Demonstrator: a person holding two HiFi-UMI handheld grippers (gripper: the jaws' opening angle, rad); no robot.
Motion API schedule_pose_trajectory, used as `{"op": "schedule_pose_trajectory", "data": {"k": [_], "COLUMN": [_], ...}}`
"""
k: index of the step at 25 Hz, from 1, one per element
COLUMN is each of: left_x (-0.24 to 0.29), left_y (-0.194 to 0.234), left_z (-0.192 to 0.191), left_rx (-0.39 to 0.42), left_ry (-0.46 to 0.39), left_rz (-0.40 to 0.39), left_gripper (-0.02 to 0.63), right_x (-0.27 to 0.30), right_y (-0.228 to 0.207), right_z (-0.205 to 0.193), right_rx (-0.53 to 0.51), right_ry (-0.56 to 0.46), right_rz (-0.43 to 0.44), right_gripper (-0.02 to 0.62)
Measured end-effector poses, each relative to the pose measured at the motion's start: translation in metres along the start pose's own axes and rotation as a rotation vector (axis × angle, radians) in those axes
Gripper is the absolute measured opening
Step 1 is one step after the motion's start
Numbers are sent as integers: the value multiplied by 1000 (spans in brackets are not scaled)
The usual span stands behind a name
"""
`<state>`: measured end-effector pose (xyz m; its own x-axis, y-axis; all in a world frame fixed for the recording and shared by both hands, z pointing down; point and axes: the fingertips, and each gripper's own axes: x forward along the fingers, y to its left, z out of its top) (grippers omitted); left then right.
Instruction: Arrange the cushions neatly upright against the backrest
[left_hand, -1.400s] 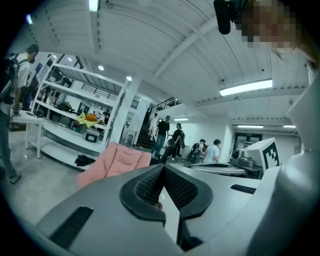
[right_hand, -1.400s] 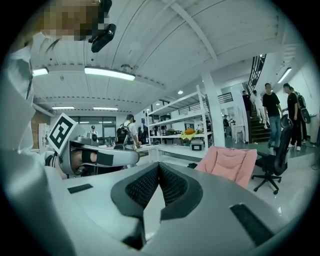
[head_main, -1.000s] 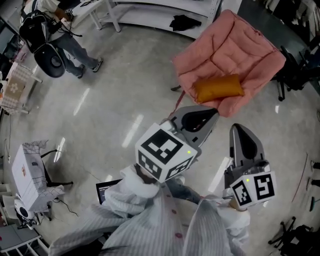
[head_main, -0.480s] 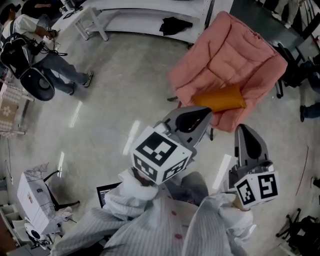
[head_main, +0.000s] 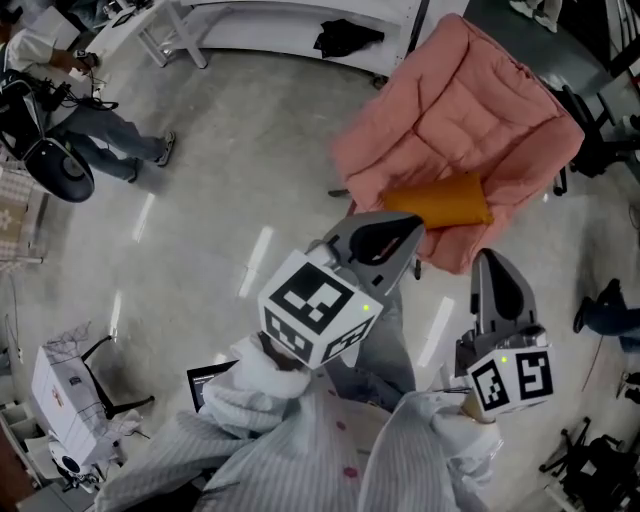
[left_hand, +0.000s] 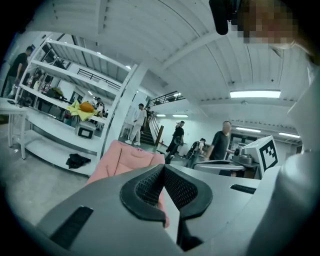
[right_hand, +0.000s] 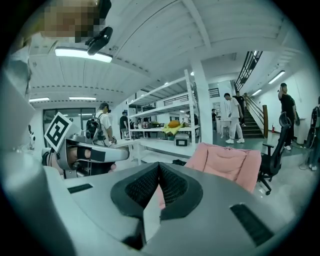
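A pink padded armchair stands ahead on the grey floor, its backrest toward the upper right. One orange cushion lies flat across its seat near the front edge. My left gripper is shut and empty, held short of the chair's front left corner. My right gripper is shut and empty too, just below the seat's front edge. The chair's backrest shows in the left gripper view as the pink armchair and in the right gripper view as the pink armchair, a step or two beyond both jaws.
White shelving with a dark cloth on its low shelf runs along the back. A seated person is at far left. Black office chairs stand right of the armchair. Several people stand in the background.
The view has shifted toward the armchair, which now sits slightly larger and closer. Both grippers stay shut and level in front of me.
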<state>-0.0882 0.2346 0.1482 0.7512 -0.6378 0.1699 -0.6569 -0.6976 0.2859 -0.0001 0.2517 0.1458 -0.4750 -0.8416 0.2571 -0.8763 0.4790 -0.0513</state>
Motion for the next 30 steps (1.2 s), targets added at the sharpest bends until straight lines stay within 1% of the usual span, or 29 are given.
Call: {"op": "schedule_pose_trajectory", "data": {"k": [5, 10, 15, 20, 24, 27, 30], "left_x": [40, 102, 167, 208, 225, 235, 237], "left_y": [31, 60, 71, 84, 96, 105, 115], "left_z": [16, 42, 62, 78, 76, 68, 58], "left_rx": [15, 20, 25, 20, 2, -14, -36], "left_ry": [-4, -14, -7, 2, 24, 48, 80], "left_rz": [26, 48, 52, 78, 107, 120, 124], "left_gripper": [11, 11, 11, 11, 11, 11, 11], "right_x": [41, 83, 114, 137, 151, 161, 168], "right_y": [-36, -89, -148, -189, -208, -221, -224], "right_z": [10, 27, 43, 51, 45, 36, 25], "right_rx": [2, -2, 0, 10, 27, 38, 63], "right_ry": [-8, -10, -6, 9, 33, 54, 83], "right_rz": [16, 35, 52, 74, 91, 93, 90], "right_gripper": [12, 12, 12, 12, 12, 12, 12]}}
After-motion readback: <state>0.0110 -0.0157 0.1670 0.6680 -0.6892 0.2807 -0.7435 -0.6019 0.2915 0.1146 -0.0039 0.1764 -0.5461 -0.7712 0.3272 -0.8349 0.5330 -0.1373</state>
